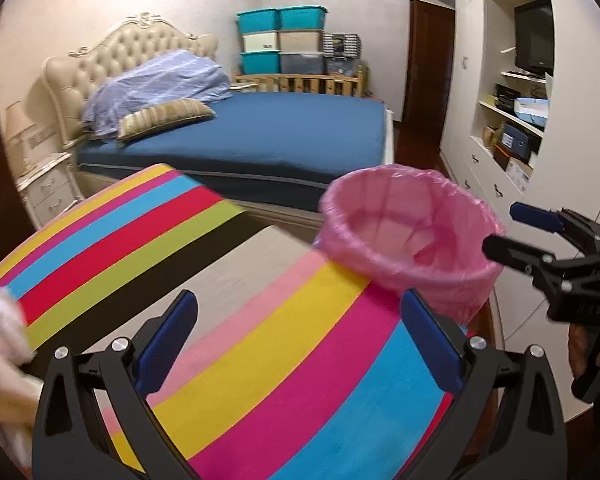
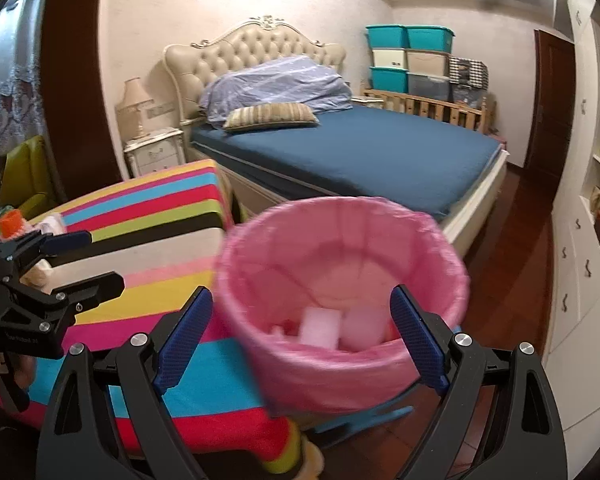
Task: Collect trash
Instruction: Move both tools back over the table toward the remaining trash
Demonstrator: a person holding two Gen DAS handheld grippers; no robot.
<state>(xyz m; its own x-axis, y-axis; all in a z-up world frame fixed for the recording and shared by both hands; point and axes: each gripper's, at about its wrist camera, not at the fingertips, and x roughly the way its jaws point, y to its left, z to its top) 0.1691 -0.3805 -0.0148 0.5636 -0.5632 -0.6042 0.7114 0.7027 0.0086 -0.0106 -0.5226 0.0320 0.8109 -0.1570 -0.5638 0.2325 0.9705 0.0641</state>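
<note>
The round bin lined with a pink plastic bag [image 2: 340,300] stands at the right edge of the rainbow-striped tabletop [image 1: 300,380], pale trash pieces [image 2: 320,330] inside, while the left gripper [image 1: 296,344] and right gripper [image 2: 300,336] hover with jaws spread wide, grasping nothing, the blue-sheeted bed [image 1: 280,132] close behind.

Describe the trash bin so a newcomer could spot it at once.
Start at the blue bed, then come forward to the striped table at its foot. The bin stands at that table's right edge: round, lined with a pink bag, the only pink container here, with pale pieces already inside.
</note>
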